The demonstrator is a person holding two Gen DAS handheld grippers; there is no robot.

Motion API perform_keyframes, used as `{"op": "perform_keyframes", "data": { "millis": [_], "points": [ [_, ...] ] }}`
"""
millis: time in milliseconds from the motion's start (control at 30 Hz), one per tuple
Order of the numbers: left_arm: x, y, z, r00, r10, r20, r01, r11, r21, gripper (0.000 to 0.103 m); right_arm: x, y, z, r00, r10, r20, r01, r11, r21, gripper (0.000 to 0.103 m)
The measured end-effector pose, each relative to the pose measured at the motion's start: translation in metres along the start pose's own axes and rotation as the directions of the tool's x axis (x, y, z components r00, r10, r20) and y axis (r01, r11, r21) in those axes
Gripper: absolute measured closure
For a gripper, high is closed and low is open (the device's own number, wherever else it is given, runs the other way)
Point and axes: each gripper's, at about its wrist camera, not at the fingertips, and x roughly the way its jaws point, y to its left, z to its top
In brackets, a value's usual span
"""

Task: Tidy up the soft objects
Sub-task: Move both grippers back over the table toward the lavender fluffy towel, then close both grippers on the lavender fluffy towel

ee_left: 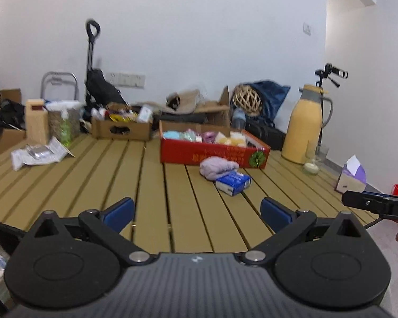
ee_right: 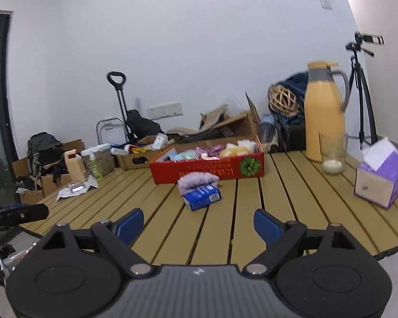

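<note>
You are working in a lived-in room of a home, used partly for storage. A slatted wooden table stands against a plain white wall, crowded behind with cardboard boxes, a folding trolley, a backpack, a yellow thermos jug, a tissue box and a tripod.

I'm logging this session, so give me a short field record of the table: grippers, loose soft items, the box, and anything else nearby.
left gripper: open, empty
right gripper: open, empty
loose items: purple cloth touching blue packet, in front of the box
red box: already holds several soft items
right of box: yellow jug, glass, tissue box
surface: slatted table
</note>
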Motion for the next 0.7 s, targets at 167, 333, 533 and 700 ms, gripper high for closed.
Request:
{"op": "perform_keyframes", "data": {
  "millis": [167, 333, 533, 700],
  "points": [
    [0.068, -0.001, 0.015, 0.998, -0.034, -0.054, 0.032, 0.999, -0.039, 0.0, 0.052, -0.017, 0.009, 0.999, 0.009, -0.043, -0.007, 0.999, 0.053, 0.014],
    [0.162, -0.003, 0.044, 0.992, -0.041, -0.117, 0.033, 0.997, -0.071, 0.005, 0.122, -0.021, 0.035, 0.997, 0.051, -0.059, -0.048, 0.998, 0.044, 0.02],
    [0.285, 0.008, 0.074, 0.963, -0.144, -0.229, 0.106, 0.98, -0.17, 0.031, 0.236, -0.032, 0.079, 0.993, 0.041, -0.113, -0.036, 0.998, 0.043, 0.028],
    [0.333, 0.026, 0.06, 0.924, -0.217, -0.313, 0.119, 0.945, -0.305, 0.041, 0.327, -0.049, 0.086, 0.975, 0.06, -0.214, -0.035, 0.992, 0.117, 0.044]
  ]
}}
